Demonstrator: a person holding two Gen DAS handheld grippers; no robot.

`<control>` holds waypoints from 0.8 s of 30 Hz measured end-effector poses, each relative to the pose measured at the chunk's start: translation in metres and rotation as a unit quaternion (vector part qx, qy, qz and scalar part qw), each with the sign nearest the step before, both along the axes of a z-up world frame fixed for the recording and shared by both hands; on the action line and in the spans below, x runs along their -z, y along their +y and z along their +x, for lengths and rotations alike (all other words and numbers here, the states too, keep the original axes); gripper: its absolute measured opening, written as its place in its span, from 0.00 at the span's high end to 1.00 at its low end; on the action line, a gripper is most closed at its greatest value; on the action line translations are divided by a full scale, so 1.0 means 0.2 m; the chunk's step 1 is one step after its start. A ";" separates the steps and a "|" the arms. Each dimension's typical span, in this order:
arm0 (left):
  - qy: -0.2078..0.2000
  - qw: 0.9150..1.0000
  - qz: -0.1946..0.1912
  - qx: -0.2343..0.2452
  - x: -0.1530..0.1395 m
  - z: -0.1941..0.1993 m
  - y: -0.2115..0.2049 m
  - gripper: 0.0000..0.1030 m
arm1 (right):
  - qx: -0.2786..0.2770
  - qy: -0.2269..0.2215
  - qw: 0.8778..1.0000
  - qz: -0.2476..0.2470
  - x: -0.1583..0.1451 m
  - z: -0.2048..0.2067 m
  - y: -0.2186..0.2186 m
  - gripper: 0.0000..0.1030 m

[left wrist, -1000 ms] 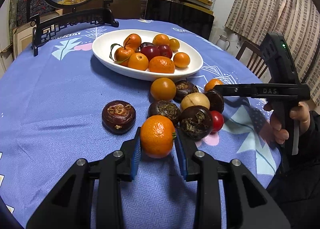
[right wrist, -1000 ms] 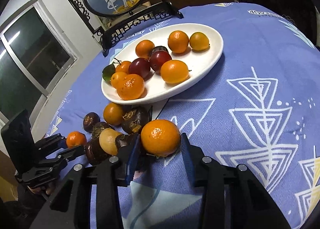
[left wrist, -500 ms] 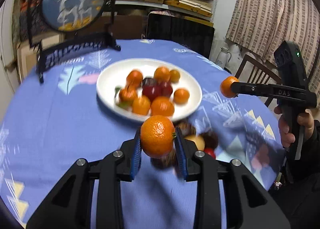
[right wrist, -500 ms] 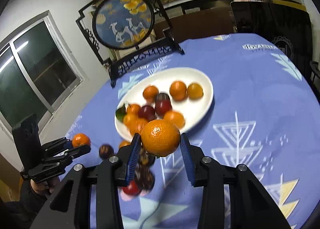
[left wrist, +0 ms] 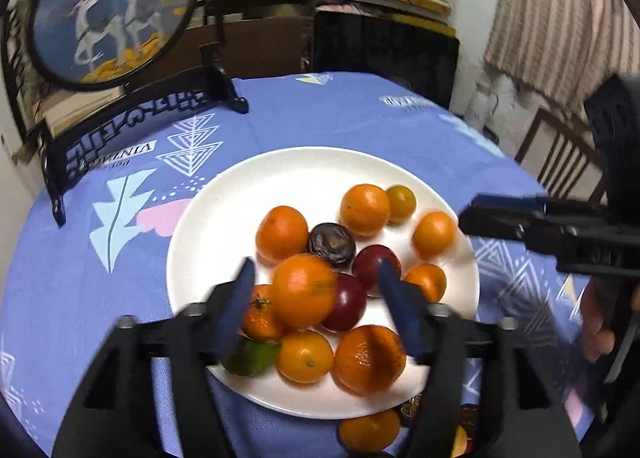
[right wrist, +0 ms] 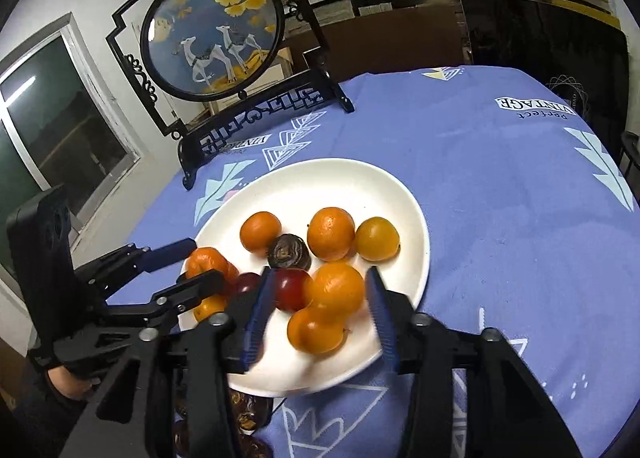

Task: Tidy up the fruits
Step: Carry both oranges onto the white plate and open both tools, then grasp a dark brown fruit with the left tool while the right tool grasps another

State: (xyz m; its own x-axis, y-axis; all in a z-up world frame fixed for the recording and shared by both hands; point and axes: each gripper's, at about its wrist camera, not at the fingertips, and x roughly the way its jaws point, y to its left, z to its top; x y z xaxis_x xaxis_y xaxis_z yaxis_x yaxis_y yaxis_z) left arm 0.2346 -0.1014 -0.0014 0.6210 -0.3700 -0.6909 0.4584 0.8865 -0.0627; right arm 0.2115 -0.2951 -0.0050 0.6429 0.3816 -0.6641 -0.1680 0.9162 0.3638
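1. Left wrist view: the left gripper is seen opening over the plate; an orange sits between its pads, untouched, among fruit at 6 o'clock.
2. Right wrist view: the right gripper is opening; its orange is left free above the plate's 5 o'clock side.

The blue tablecloth on the table carries white print. In the right wrist view the words "Perfect VINTAGE" stand upside down near the far edge. The same word "VINTAGE" shows again, partly hidden, behind the black stand. In the left wrist view it is blurred.
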 end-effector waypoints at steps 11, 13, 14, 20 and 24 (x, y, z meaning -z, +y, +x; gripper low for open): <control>-0.008 0.999 0.052 -0.007 0.08 -0.47 0.38 0.31 | -0.101 -0.015 0.994 -0.043 0.08 -0.54 0.15 0.52; 0.000 0.998 0.062 -0.012 0.13 -0.52 0.44 0.31 | -0.112 -0.013 0.992 -0.061 0.12 -0.60 0.21 0.52; 0.000 0.998 0.068 -0.013 0.15 -0.54 0.45 0.31 | -0.116 -0.012 0.991 -0.072 0.14 -0.63 0.24 0.52; 0.001 0.995 0.099 -0.007 0.24 -0.62 0.44 0.31 | -0.117 0.008 0.990 -0.080 0.22 -0.62 0.34 0.72; 0.000 0.993 0.119 -0.008 0.27 -0.57 0.37 0.31 | -0.095 0.009 0.993 -0.063 0.22 -0.61 0.31 0.80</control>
State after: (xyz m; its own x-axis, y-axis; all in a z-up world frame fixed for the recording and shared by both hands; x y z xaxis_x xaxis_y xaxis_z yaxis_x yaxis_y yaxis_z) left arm 0.1203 -0.0283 -0.0554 0.6260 -0.1874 -0.7570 0.4447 0.8832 0.1491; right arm 0.0901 -0.2334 -0.0497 0.5542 0.4083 -0.7253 -0.3370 0.9069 0.2530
